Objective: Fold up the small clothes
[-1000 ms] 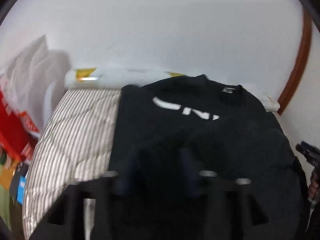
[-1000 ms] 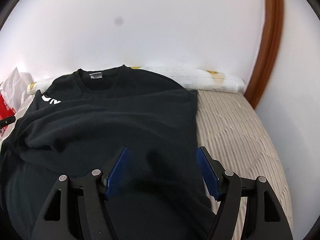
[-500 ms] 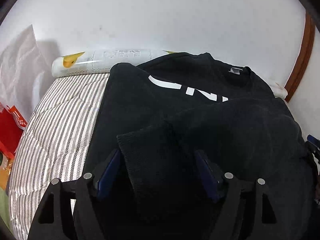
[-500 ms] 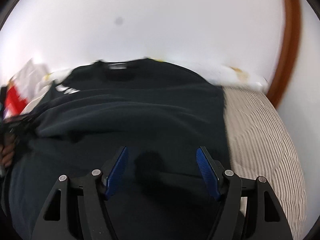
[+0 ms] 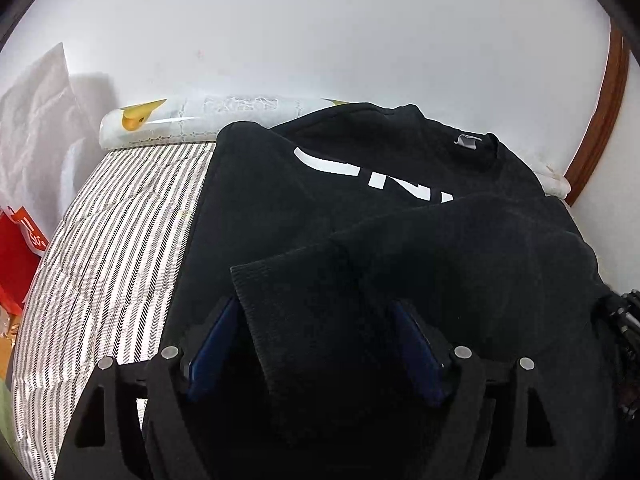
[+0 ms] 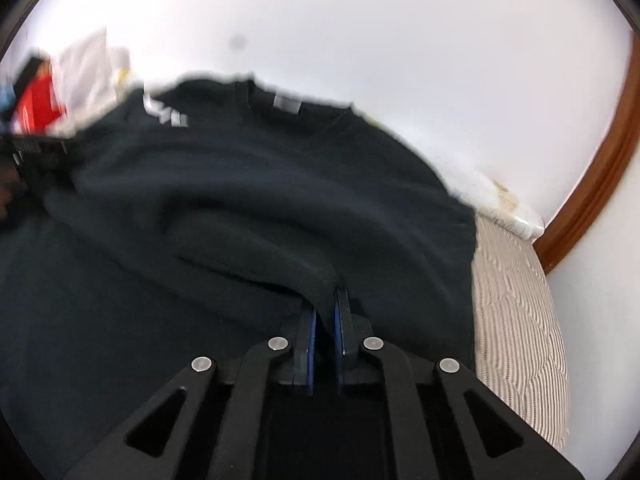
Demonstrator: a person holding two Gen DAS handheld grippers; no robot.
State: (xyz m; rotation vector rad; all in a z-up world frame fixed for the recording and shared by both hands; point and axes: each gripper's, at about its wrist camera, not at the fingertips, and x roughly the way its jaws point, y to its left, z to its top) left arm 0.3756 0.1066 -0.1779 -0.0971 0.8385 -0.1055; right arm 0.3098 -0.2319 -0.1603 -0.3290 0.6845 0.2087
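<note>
A black sweatshirt [image 5: 280, 208] with white letters lies on a striped bed cover [image 5: 112, 232]. One ribbed sleeve cuff [image 5: 304, 304] lies folded over the body, between the fingers of my left gripper [image 5: 316, 336], which is open around it. In the right wrist view the sweatshirt [image 6: 240, 208] fills the middle. My right gripper [image 6: 325, 312] is shut on a fold of its black fabric. The neck label [image 6: 287, 104] shows at the far edge.
A white wall stands behind the bed. A rolled white cover [image 5: 200, 120] lies along the wall. A red and white bag [image 5: 16, 248] stands at the left. A brown wooden frame [image 6: 600, 160] curves at the right. Striped cover [image 6: 516, 320] shows right of the sweatshirt.
My right gripper has closed from wide open onto a fold of the sweatshirt. My left gripper has come closer over the sleeve cuff and stays open.
</note>
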